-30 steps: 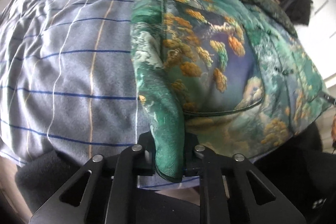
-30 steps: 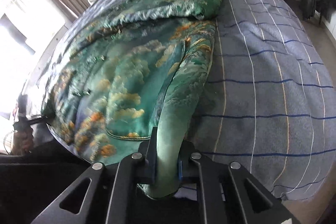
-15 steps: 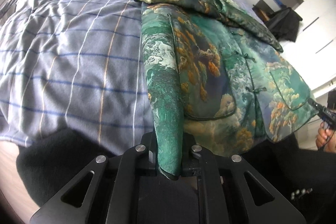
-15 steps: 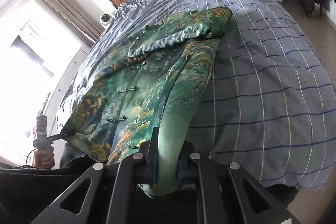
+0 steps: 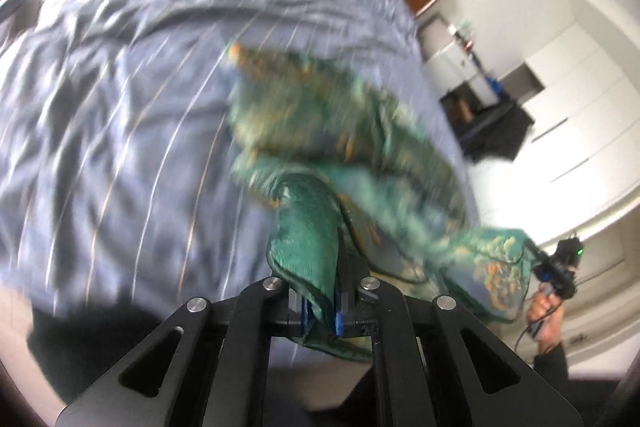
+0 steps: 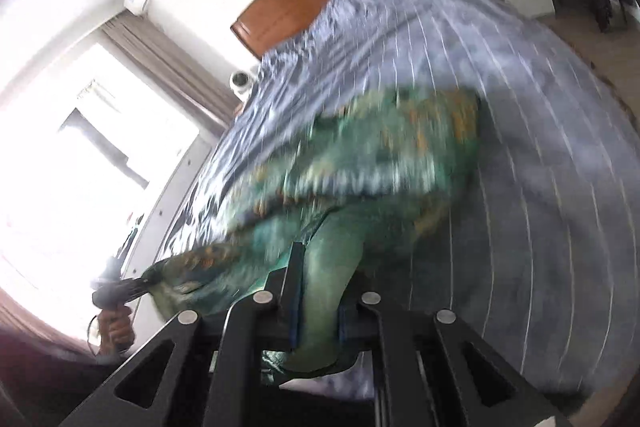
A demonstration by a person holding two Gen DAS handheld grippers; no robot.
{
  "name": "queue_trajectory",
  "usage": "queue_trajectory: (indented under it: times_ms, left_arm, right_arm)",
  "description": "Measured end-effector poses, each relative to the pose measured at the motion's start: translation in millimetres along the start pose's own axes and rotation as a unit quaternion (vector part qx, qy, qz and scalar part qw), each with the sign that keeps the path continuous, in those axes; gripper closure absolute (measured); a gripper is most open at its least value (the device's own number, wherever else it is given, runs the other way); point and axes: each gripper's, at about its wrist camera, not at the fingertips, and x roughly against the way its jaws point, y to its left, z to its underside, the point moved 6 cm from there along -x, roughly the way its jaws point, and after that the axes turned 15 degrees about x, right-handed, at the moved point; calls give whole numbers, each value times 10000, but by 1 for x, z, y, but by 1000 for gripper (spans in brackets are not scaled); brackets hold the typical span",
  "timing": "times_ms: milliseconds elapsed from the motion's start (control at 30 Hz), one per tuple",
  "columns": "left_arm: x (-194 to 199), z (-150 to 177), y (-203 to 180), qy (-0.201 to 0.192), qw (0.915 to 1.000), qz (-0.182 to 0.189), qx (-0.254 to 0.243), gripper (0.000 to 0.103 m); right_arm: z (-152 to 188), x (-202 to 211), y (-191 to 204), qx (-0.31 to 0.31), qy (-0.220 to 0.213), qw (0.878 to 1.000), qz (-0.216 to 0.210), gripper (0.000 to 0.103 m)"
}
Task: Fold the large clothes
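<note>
1. The left claw (image 5: 320, 307) is closed on a green fold of the jacket (image 5: 352, 147); the right claw (image 6: 316, 315) is clamped on another fold of it, raised over the bed (image 6: 540, 187).
2. Both views are blurred, so the pattern and buttons are hard to read. The claw bodies cover the lowest edge of the cloth.
3. The jacket is green brocade with orange patches. It hangs bunched between the claws, and its far part lies on the striped blue-grey bed cover.
</note>
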Motion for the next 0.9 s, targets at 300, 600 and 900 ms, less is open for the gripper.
queue_trajectory:
  times_ms: [300, 600, 900]
  left_arm:
    - [-120, -148, -52, -560, 9958, -663, -281, 97]
    - [-198, -167, -18, -14, 9952, -966, -148, 36]
    - [-209, -159, -15, 206, 9815, -1326, -1365, 8]
  right_arm:
    - [-116, -112, -102, -989, -304, 9934, 493, 91]
    - [-99, -203, -170, -2300, 28, 9726, 339, 41]
    - [-137, -170, -151, -244, 550, 9911, 1185, 19]
